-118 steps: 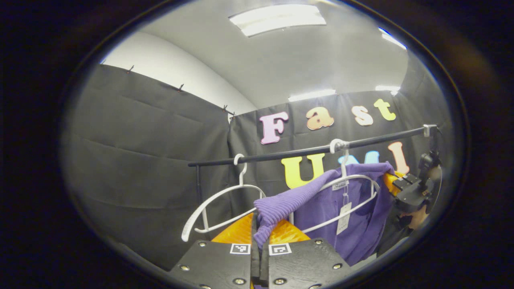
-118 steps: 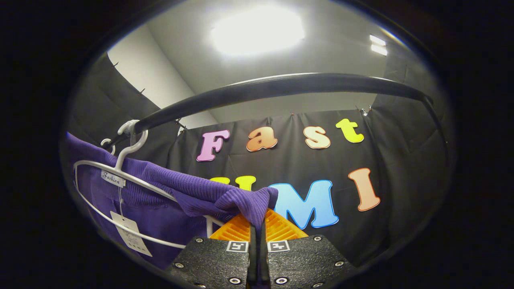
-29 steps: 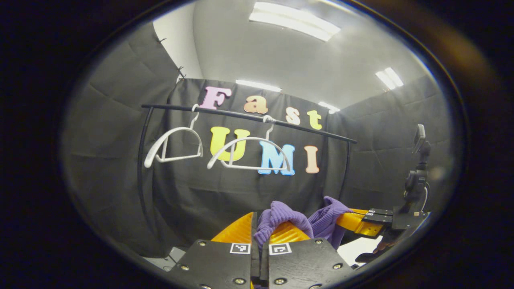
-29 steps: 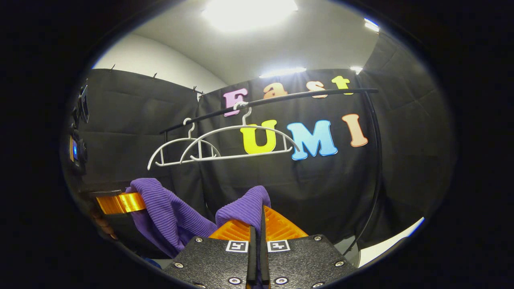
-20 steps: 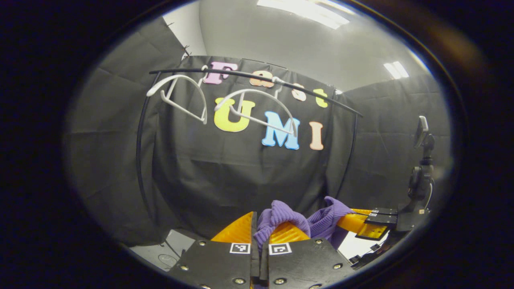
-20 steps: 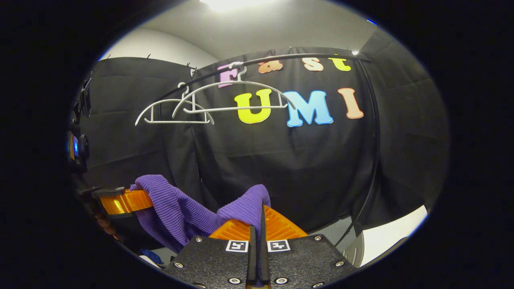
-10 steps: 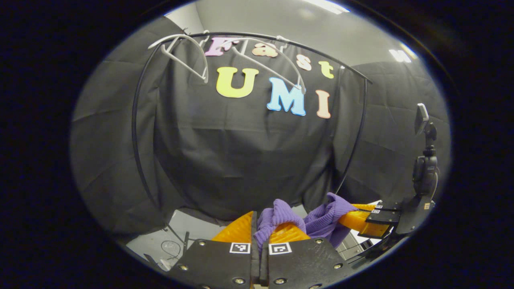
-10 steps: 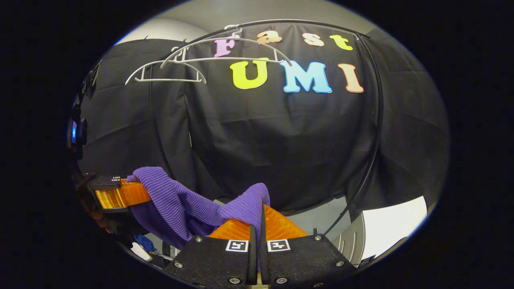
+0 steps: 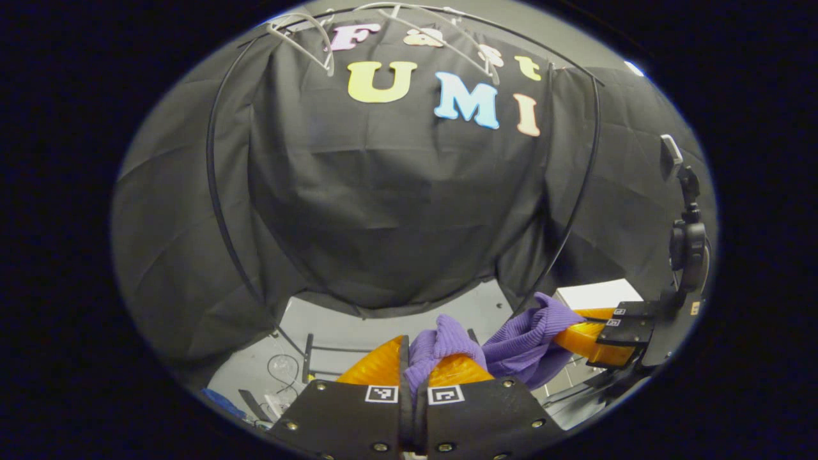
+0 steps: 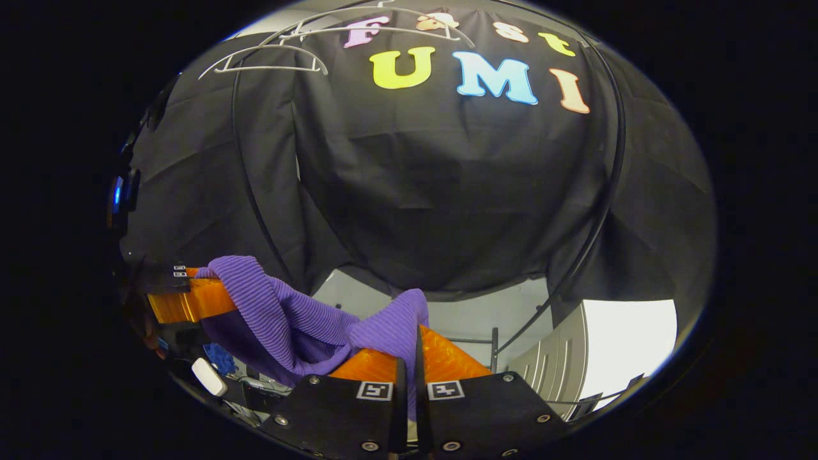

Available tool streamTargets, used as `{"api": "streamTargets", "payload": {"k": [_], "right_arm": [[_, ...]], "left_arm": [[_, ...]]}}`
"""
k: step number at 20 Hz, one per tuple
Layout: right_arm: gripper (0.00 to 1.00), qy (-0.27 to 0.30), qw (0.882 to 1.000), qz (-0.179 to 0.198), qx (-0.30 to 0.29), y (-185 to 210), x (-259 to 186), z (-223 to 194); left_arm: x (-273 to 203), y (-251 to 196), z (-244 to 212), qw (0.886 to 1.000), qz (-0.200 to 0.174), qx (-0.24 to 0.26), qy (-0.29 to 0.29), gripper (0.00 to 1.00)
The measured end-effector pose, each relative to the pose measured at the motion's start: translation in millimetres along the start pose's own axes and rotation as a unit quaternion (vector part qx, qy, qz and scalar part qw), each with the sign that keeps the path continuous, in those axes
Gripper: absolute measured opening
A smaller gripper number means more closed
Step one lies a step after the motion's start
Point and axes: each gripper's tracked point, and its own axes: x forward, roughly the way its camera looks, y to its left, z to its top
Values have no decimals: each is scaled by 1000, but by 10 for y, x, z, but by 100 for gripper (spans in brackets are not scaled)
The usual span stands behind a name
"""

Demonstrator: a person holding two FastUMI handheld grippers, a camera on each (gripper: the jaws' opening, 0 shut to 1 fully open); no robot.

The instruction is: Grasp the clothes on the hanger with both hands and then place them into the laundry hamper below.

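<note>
Both grippers, left [image 9: 414,365] and right [image 10: 409,367], have fingers clamped on the purple knit sweater [image 10: 300,316], slung between them for lowering toward the hamper.

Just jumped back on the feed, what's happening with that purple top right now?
A person has both hand-held grippers clamped on the purple knit top: the left hand-held gripper and the right hand-held gripper each pinch a bunch of it, the cloth hanging between them. Both white hangers on the rail are bare.
</note>
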Motion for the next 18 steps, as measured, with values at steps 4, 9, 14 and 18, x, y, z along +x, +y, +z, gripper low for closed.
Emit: {"api": "streamTargets", "payload": {"k": [4, 9, 14, 18], "right_arm": [[8, 42, 999, -5, -13, -8, 65, -311], [12, 80, 997, -8, -18, -33, 72, -587], [69, 64, 998, -3, -27, 7, 31, -494], [95, 51, 998, -12, -21, -22, -59, -453]], "left_arm": [[87, 58, -318, 999, 11, 3, 40, 2], [134, 144, -594, 997, 24, 6, 74, 5], [85, 206, -725, 996, 42, 2, 83, 47], [-71, 205, -351, 998, 54, 10, 37, 99]]}}
